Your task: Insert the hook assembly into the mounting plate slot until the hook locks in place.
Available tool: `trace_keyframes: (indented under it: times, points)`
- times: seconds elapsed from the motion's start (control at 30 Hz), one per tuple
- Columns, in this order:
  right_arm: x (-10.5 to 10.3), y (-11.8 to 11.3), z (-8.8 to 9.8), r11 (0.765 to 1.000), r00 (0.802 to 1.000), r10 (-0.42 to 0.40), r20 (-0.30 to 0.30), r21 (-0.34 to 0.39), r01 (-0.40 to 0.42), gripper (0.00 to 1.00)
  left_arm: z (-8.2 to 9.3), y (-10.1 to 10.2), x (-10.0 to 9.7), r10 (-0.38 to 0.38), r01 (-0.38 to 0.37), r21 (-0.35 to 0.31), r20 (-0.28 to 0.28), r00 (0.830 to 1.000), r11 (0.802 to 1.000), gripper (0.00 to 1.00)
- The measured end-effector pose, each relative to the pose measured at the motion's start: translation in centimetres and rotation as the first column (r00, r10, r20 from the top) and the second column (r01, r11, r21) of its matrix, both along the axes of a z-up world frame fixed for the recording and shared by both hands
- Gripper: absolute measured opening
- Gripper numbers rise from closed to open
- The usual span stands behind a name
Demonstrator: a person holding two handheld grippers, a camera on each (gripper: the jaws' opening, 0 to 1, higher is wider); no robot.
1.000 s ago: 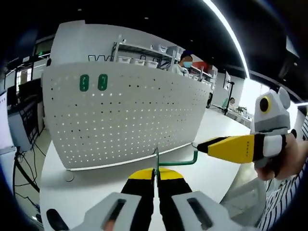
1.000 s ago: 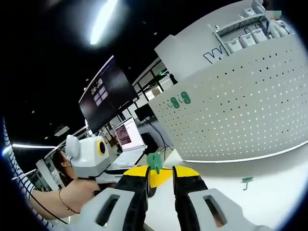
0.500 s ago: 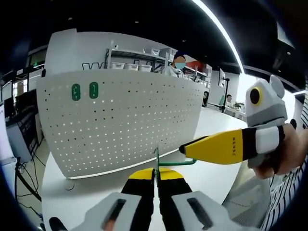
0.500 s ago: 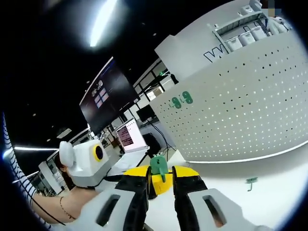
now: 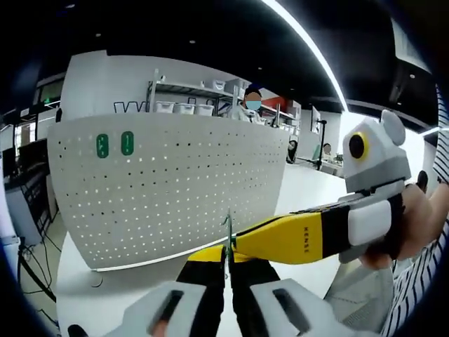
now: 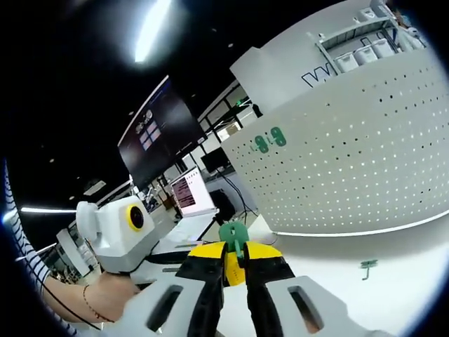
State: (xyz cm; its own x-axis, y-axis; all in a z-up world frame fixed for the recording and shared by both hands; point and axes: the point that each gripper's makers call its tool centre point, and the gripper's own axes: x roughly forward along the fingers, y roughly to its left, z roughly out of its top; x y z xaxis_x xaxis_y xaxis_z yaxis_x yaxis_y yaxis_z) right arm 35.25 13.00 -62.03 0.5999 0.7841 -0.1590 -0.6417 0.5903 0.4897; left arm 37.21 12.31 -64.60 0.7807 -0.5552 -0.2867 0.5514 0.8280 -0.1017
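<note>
A white pegboard mounting plate (image 5: 175,186) stands upright on the table, with two green plates (image 5: 114,144) fixed near its top left. It also fills the right side of the right gripper view (image 6: 358,161). My left gripper (image 5: 228,254) is shut on the thin green hook (image 5: 228,228), whose wire rises between its jaws. My right gripper (image 5: 238,246) comes in from the right with its yellow jaws closed at that same hook. In the right gripper view my right gripper (image 6: 233,256) is shut on the hook's green head (image 6: 233,235), and the left gripper (image 6: 179,256) meets it from the left.
A second small green hook (image 6: 367,265) lies on the white table (image 6: 393,281) in front of the pegboard. Shelving with bins (image 5: 186,107) and a person (image 5: 252,98) are behind the board. Monitors (image 6: 189,193) stand at the left.
My right gripper has slid along the hook toward the left gripper's jaws and narrowed onto its green head. The hook's horizontal arm is now hidden behind the yellow jaws.
</note>
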Motion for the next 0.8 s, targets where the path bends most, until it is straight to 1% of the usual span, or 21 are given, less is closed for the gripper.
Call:
trace_keyframes:
  times: [0.07,0.17,0.27,0.33,0.4,0.47,0.57,0.63,0.8]
  points:
    - [0.1,0.0,0.0,1.0,1.0,-0.003,0.016,-0.015,0.003,0.05,0.1,-0.1,0.0,-0.003,0.003,0.002,0.006,1.0,1.0,0.01]
    - [0.1,0.1,0.2,1.0,0.999,-0.001,0.038,-0.017,0.002,0.04,0.2,0.0,0.0,0.001,-0.001,-0.001,0.015,1.0,1.0,0.01]
    - [0.1,0.1,0.2,1.0,0.998,-0.002,0.057,-0.027,0.003,0.03,0.2,0.1,0.1,0.001,-0.001,-0.003,0.015,1.0,1.0,0.01]
    - [0.0,0.3,0.2,1.0,0.998,0.003,0.059,-0.03,-0.001,0.02,0.1,0.1,0.1,0.0,0.0,0.003,0.016,1.0,1.0,0.01]
    - [-0.1,0.6,0.2,0.998,0.996,0.01,0.088,-0.056,-0.005,0.01,0.0,0.2,0.0,-0.002,0.002,0.003,0.012,1.0,1.0,0.01]
    - [-0.2,0.7,0.2,0.998,0.996,0.007,0.091,-0.06,-0.002,0.0,0.0,0.3,0.0,0.0,0.0,0.003,0.016,1.0,1.0,0.02]
    - [-0.1,0.9,-0.4,0.999,0.998,0.007,0.054,-0.048,-0.004,0.0,-0.5,0.6,-0.1,-0.002,0.002,-0.003,-0.006,1.0,1.0,0.02]
    - [-0.2,1.1,-0.6,0.998,0.999,0.014,0.051,-0.055,-0.011,0.0,-0.8,0.8,-0.2,-0.008,0.008,-0.002,-0.016,1.0,1.0,0.03]
    - [-0.4,1.8,-0.7,0.995,0.996,0.037,0.081,-0.097,-0.029,0.0,-1.0,1.3,-0.3,-0.008,0.008,0.029,-0.013,1.0,1.0,0.04]
